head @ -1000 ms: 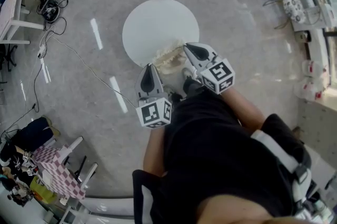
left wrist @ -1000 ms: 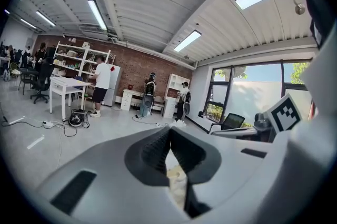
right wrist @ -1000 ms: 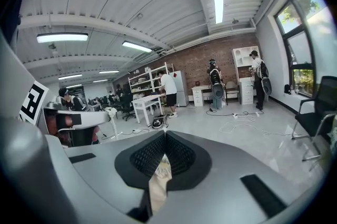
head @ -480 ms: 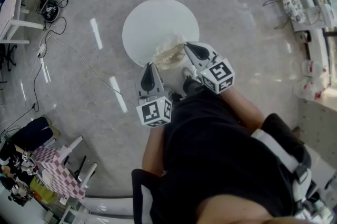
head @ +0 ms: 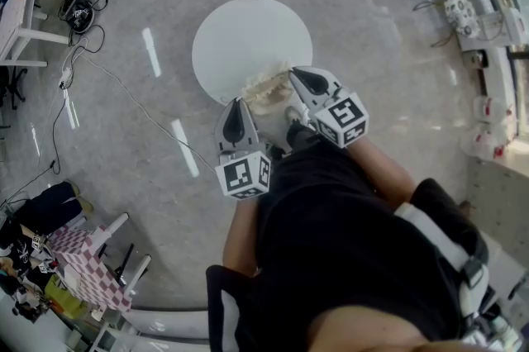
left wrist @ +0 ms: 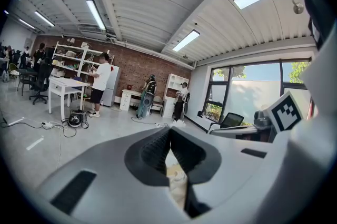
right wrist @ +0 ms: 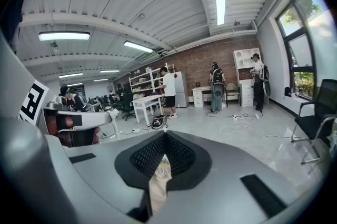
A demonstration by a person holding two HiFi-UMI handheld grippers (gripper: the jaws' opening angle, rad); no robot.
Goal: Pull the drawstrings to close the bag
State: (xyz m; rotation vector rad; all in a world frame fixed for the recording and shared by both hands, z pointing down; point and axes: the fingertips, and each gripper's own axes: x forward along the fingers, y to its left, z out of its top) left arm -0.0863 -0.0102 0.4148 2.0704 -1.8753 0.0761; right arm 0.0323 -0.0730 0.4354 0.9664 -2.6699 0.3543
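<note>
Your left gripper [head: 235, 106] and your right gripper [head: 293, 74] each pinch a cream string [right wrist: 159, 175] tight. The bag [head: 266, 90] sits between them, at the near edge of the round table [head: 240, 36].

The round table [head: 248, 32] is plain white. The bag [head: 266, 90], at the table's near edge, is cream and unpatterned. The left gripper [head: 235, 107] and right gripper [head: 294, 74], just beside that edge, have light grey bodies and black ribbed pads [right wrist: 143, 157], with cream bag cloth pinched between each pair. The marker cubes [head: 242, 177] are white with black square patterns. The floor [head: 372, 36] around the table is grey with white streaks. The shirt [head: 347, 235] is black. A stool cover [head: 87, 268], well apart from the table, is pink-and-white check.
</note>
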